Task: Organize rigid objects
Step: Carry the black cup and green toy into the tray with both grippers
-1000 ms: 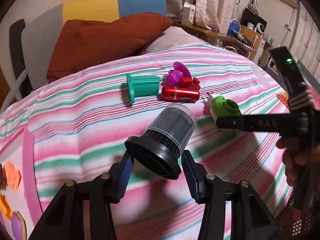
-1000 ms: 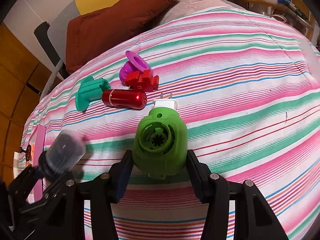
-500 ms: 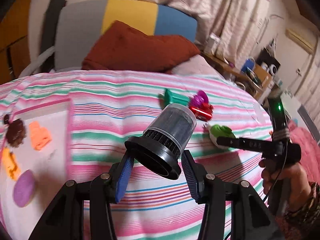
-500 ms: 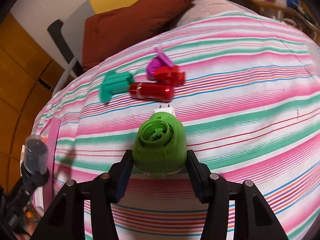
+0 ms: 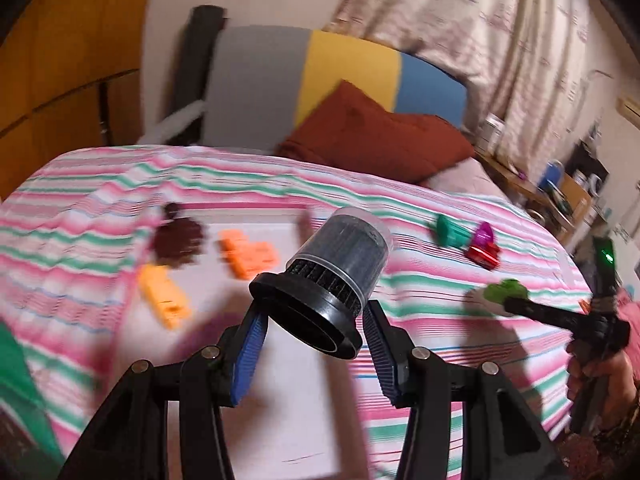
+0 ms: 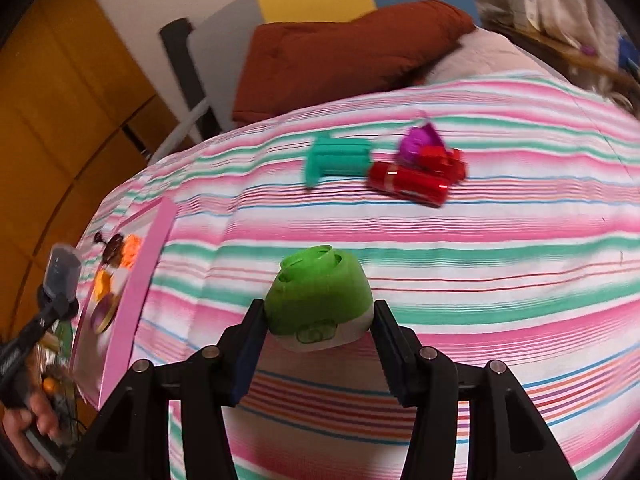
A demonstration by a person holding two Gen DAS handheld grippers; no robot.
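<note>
Striped bedding (image 6: 480, 240) carries the work: at its left sits the pink-rimmed tray (image 5: 280, 400) with orange and brown pieces, and the left gripper (image 5: 316, 354), jaws clamped on the flange of the black filter canister (image 5: 332, 272), holds it above the tray; lower it onto a bare patch, clear of those pieces, before releasing. Farther right, the right gripper (image 6: 318, 336), jaws clamped on the green plug-in toy (image 6: 316, 296), should carry it high over the bed toward the tray, well apart from the teal piece (image 6: 338, 158) and red cylinder (image 6: 412, 182).
</note>
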